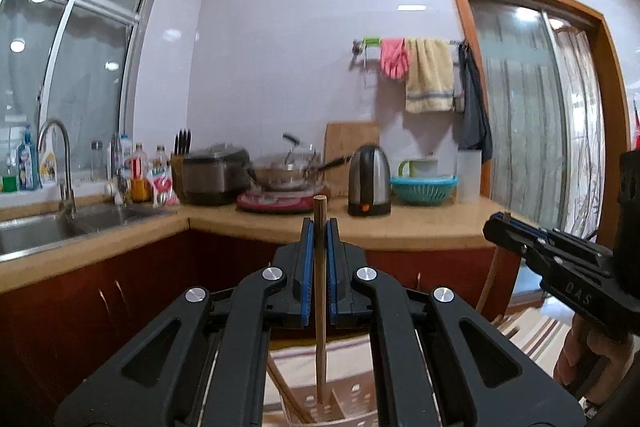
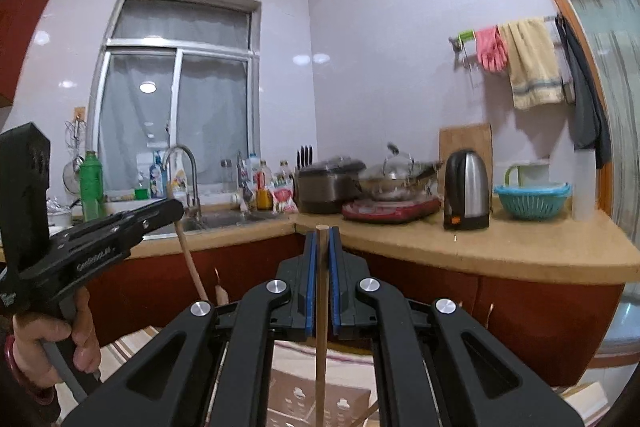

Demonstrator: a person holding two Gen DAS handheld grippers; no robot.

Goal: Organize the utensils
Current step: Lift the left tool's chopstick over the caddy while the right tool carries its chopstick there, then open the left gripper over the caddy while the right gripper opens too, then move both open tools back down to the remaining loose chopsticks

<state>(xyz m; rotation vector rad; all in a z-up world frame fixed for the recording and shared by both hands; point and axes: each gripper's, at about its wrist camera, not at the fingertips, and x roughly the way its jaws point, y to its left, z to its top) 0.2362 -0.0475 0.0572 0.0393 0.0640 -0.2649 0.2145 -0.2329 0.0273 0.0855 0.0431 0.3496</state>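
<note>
My left gripper (image 1: pixel 320 227) is shut on a wooden chopstick (image 1: pixel 320 327) that stands upright between its blue pads. The stick's lower end reaches down into a beige perforated utensil holder (image 1: pixel 352 399), where other chopsticks lean. My right gripper (image 2: pixel 322 235) is likewise shut on a second upright chopstick (image 2: pixel 321 367) above the same holder (image 2: pixel 296 395). Each gripper shows in the other's view, the right gripper (image 1: pixel 496 227) at the right edge and the left gripper (image 2: pixel 176 207) at the left. A hand (image 2: pixel 48 343) holds the left one.
A striped cloth (image 1: pixel 536 339) lies under the holder. Beyond it runs an L-shaped counter (image 1: pixel 420 227) with a sink (image 1: pixel 48 231), bottles, a rice cooker (image 1: pixel 216 175), a wok (image 1: pixel 288 175), a kettle (image 1: pixel 368 183) and a teal basket (image 1: pixel 424 187). Red cabinets (image 1: pixel 80 307) stand below.
</note>
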